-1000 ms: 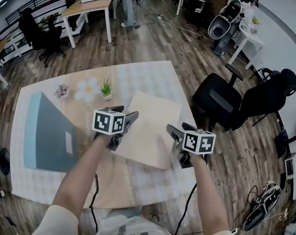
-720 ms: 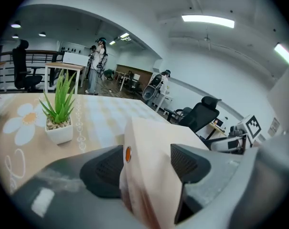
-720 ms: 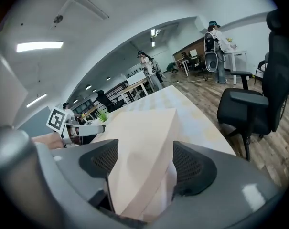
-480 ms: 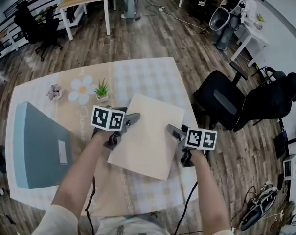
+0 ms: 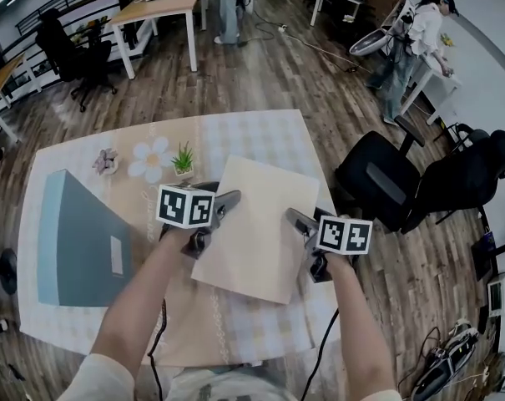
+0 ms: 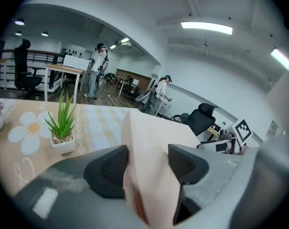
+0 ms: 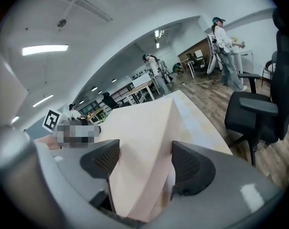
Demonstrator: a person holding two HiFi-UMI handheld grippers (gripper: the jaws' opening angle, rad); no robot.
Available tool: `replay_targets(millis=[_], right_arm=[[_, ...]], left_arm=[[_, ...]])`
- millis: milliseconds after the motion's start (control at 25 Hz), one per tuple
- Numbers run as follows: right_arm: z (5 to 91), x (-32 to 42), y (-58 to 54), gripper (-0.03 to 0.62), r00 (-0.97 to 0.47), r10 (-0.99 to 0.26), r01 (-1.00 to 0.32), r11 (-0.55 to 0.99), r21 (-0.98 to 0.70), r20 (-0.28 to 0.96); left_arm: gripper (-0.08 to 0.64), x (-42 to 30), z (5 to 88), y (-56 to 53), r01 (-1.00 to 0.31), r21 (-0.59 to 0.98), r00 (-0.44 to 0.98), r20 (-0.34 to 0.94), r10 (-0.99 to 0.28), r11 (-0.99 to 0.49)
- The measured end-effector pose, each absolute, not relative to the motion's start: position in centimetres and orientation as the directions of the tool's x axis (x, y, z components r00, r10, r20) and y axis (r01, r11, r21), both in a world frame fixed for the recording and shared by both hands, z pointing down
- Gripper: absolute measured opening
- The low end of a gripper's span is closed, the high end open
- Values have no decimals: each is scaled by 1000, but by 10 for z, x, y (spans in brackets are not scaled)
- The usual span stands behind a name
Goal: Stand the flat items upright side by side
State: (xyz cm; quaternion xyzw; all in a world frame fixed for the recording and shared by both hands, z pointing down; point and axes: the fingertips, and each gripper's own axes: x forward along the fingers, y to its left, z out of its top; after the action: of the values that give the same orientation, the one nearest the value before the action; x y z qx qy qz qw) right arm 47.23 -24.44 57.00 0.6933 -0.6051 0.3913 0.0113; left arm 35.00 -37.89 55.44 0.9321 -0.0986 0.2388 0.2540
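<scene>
Tongs gripping the beige folder, both sides

Left tongs [image 5: 221, 197] and right tongs [image 5: 307, 221] have just been closing on opposite side edges of the beige folder [image 5: 256, 224], near the worktop's [image 5: 252, 132] right edge. The blue-grey folder [image 5: 85, 241] sits at the left edge, nearer the left hand.

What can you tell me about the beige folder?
The beige folder is plain, flat, rectangular and looks like card. The left hand-held gripper, whose jaws have just been closing, clamps its left edge; the right hand-held gripper clamps its right edge, over the table.
</scene>
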Motion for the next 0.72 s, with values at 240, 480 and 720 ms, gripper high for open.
replay_targets(millis=[240, 480, 720], right_arm=[[503, 456, -251, 333, -17, -891, -938, -144, -317, 454], [447, 422, -247, 324, -30, -938, -989, -23, -147, 347], [414, 383, -222, 310, -55, -965, -998, 49, -29, 256]], left_arm=[[278, 322, 495, -375, -360, 374, 887, 420, -191, -855], [278, 277, 443, -359, -442, 321, 881, 332, -338, -838], [278, 231, 417, -327, -479, 261, 865, 301, -400, -838]])
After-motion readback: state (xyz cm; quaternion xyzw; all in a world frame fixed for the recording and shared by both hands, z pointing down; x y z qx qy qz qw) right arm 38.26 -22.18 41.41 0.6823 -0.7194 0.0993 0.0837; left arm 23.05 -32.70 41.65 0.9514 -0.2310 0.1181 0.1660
